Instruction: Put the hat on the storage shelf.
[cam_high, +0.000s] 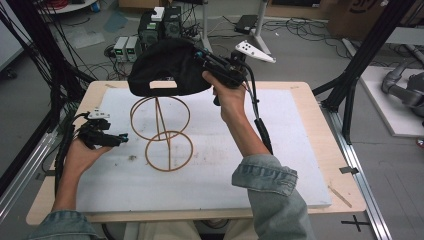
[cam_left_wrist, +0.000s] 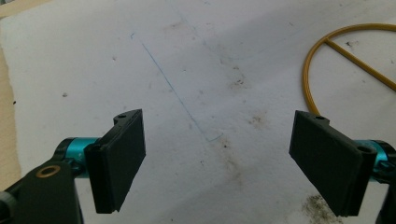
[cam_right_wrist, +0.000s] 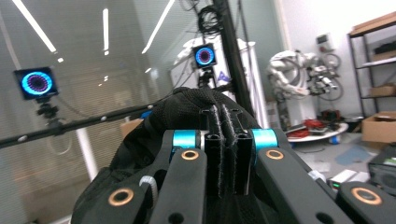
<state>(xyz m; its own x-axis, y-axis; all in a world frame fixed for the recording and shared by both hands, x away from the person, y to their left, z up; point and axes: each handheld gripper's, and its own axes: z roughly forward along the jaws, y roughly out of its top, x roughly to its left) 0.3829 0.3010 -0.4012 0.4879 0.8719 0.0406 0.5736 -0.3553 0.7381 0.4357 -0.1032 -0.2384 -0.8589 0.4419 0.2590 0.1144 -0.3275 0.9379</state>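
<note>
A black cap (cam_high: 162, 67) hangs in the air over the top ring of a gold wire hat stand (cam_high: 162, 130), which stands upright on the white board (cam_high: 250, 170). My right gripper (cam_high: 200, 55) is shut on the cap's fabric at its right side. The right gripper view has the jaws pressed together at my right gripper (cam_right_wrist: 227, 140), pinching a fold of the cap (cam_right_wrist: 187, 107). My left gripper (cam_high: 121, 139) rests low at the board's left side, open, pointing toward the stand's base. In the left gripper view my left gripper (cam_left_wrist: 217, 154) is wide apart over bare board, the stand's base ring (cam_left_wrist: 308, 70) at upper right.
The white board lies on a wooden table (cam_high: 320, 125) with narrow bare margins. Black frame posts (cam_high: 360, 65) rise at the right and left edges. Boxes of electronics (cam_high: 150, 30) and cables sit on the floor beyond the far edge.
</note>
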